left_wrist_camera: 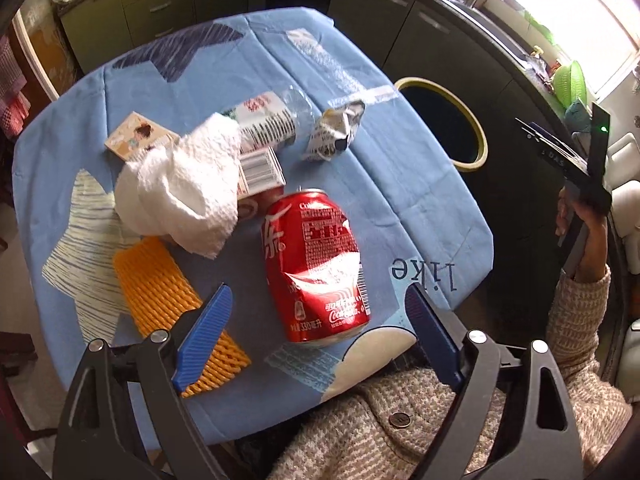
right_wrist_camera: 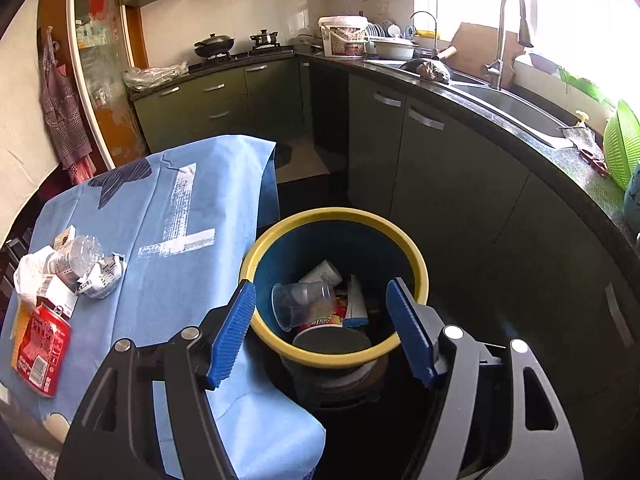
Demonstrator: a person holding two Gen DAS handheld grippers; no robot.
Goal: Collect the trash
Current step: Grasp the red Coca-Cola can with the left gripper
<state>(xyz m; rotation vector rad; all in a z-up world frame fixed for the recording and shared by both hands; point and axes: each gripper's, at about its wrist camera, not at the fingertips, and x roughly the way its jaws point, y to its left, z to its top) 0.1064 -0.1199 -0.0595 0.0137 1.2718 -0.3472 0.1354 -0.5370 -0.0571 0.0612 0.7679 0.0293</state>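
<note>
A dented red cola can (left_wrist_camera: 318, 266) lies on the blue tablecloth (left_wrist_camera: 420, 184), just ahead of my open, empty left gripper (left_wrist_camera: 316, 332). Around it lie a crumpled white tissue (left_wrist_camera: 184, 188), a yellow foam net (left_wrist_camera: 168, 292), a plastic bottle (left_wrist_camera: 276, 120), a crumpled wrapper (left_wrist_camera: 336, 132) and small cartons (left_wrist_camera: 260, 168). My right gripper (right_wrist_camera: 322, 332) is open and empty above the yellow-rimmed blue bin (right_wrist_camera: 416, 268), which holds a clear plastic cup (right_wrist_camera: 300, 304) and other trash. The can (right_wrist_camera: 40, 348) also shows at the left of the right wrist view.
The bin (left_wrist_camera: 480, 140) stands on the floor beside the table's right edge. Dark green cabinets (right_wrist_camera: 440, 168) with a sink (right_wrist_camera: 516, 108) curve behind it. A green colander (right_wrist_camera: 620, 144) sits on the counter. The person's knitted sleeve (left_wrist_camera: 576, 320) is at right.
</note>
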